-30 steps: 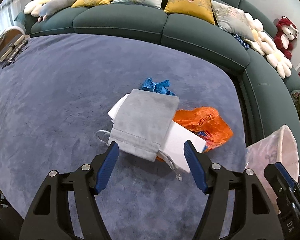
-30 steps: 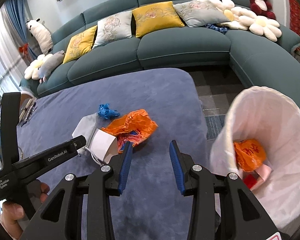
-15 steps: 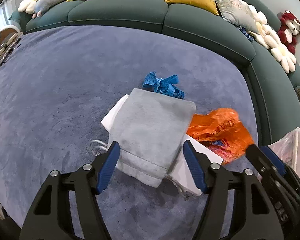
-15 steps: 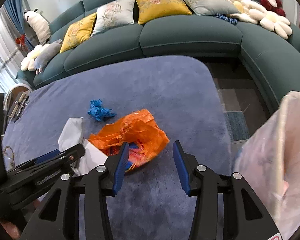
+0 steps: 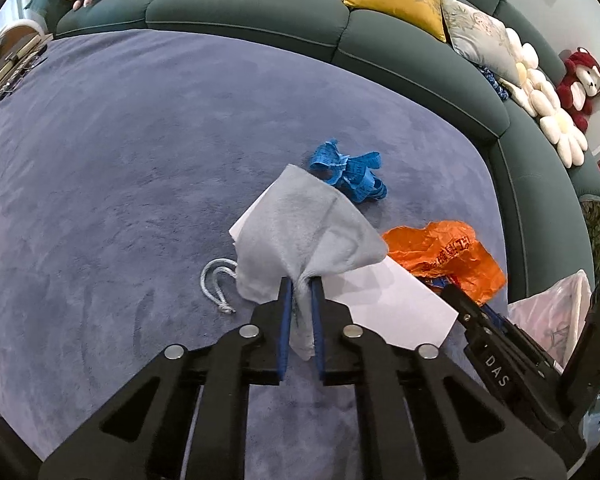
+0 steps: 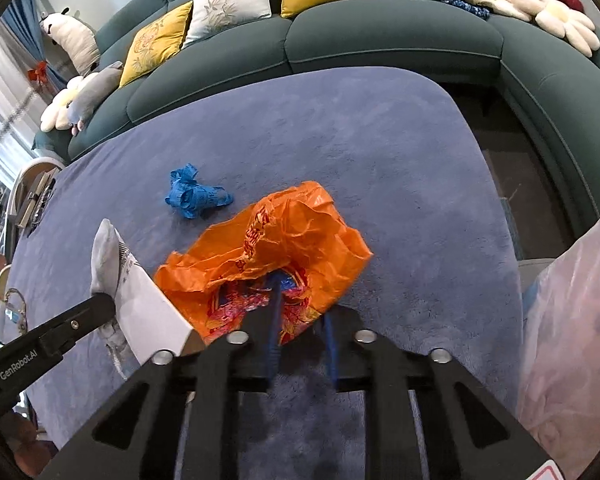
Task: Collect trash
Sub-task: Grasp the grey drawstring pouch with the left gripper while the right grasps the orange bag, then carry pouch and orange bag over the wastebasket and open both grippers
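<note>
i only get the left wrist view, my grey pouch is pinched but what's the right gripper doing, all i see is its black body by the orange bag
Observer: The right gripper is closing its jaws on the orange bag, with the bag's near edge between the pads.
Operator: anything under that bag
Observer: A red and yellow printed wrapper shows at its near edge.
Operator: where's the bin bag on that side
Observer: The pale pink bin bag stands close on the right, off the blue rug.
Operator: and my pouch from there
Observer: The grey pouch lies on the white paper, with the left gripper on it.
</note>
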A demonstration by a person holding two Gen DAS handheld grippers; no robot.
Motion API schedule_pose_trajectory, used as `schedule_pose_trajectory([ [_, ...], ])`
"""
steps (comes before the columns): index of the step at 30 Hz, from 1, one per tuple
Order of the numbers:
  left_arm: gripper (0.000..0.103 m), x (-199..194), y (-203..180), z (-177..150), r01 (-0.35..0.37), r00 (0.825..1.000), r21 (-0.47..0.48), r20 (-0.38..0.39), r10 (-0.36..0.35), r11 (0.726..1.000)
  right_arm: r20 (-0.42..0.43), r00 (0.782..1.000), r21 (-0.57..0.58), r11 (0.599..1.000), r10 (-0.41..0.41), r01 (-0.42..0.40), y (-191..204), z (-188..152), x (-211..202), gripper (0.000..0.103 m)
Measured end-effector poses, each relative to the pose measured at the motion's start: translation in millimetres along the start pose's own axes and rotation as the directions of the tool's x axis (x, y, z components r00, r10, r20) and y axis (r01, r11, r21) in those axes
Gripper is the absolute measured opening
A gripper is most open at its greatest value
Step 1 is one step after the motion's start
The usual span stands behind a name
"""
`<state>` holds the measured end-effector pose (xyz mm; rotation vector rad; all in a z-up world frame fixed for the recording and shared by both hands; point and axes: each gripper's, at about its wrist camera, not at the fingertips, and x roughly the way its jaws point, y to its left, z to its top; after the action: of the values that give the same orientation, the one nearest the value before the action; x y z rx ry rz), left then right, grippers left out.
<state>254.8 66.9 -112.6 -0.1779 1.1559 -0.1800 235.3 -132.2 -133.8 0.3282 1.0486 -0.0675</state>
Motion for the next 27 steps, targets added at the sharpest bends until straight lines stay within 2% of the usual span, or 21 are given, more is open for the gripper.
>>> schedule_pose_trajectory([
  [4, 0.007, -11, -2, 0, -0.013, 1.0, -0.001, 0.021, 0.013, 1.0, 0.036, 0.999, -0.006, 1.0, 0.004, -0.004, 3, 0, -15, 0.006],
  [14, 0.007, -62, -16, -1, 0.008, 0.995, 0.012, 0.101, -0.009, 1.0, 0.174, 0.985, 0.007, 1.0, -0.009, 0.008, -1, 7, -87, 0.004],
  [22, 0.007, -103, -68, -19, 0.038, 0.988, 0.104, 0.148, -0.053, 0.994, 0.285, 0.958, 0.031, 1.0, -0.008, -0.001, -19, 4, -153, 0.004],
  [27, 0.007, -119, -111, -31, 0.076, 0.982, 0.172, 0.155, -0.103, 0.982, 0.347, 0.937, 0.059, 0.998, -0.043, 0.024, -44, -2, -193, 0.004],
])
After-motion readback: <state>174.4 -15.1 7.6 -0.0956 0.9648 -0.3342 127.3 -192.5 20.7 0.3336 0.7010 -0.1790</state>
